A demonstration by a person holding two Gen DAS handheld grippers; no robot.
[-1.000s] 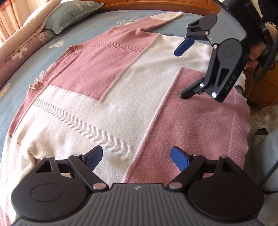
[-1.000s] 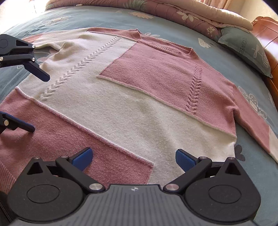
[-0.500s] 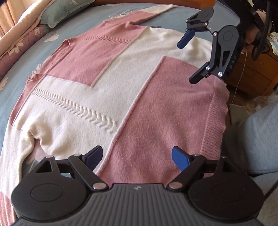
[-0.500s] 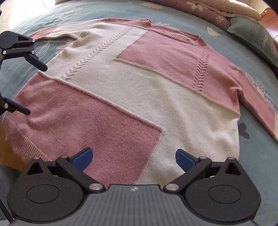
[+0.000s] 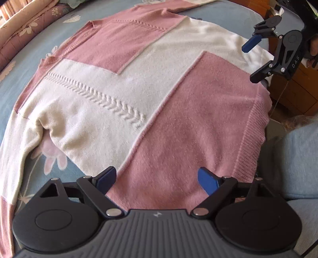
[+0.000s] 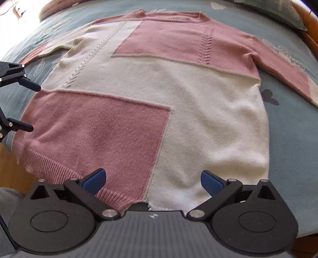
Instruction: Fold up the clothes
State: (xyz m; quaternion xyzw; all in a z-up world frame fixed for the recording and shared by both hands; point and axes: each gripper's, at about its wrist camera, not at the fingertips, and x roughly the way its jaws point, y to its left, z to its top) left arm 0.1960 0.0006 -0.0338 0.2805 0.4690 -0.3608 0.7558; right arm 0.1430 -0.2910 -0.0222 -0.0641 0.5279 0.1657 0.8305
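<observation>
A pink and cream knit sweater (image 5: 159, 99) lies spread flat, front up, on the bed, its ribbed hem (image 5: 250, 139) at the bed's edge. My left gripper (image 5: 156, 176) hovers above the lower pink panel near the left side seam; its jaws are opening wide and hold nothing. In the right wrist view the sweater (image 6: 178, 99) fills the frame, and my right gripper (image 6: 152, 179) stands open over the hem, empty. Each gripper shows in the other's view: the right gripper (image 5: 252, 62) at the far hem corner, the left gripper (image 6: 32, 108) beside the left edge.
The blue bedsheet (image 5: 12, 83) has rabbit and flower prints. A floral quilt (image 5: 23, 29) and a green pillow (image 6: 278, 12) lie at the head end. A wooden cabinet (image 5: 294, 95) stands past the hem, and wooden floor (image 6: 12, 170) shows below the bed's edge.
Both grippers have drawn back toward the hem, so the ribbed edge and the bed's edge have come into view. The right gripper has rolled and drifted rightward in the left view.
</observation>
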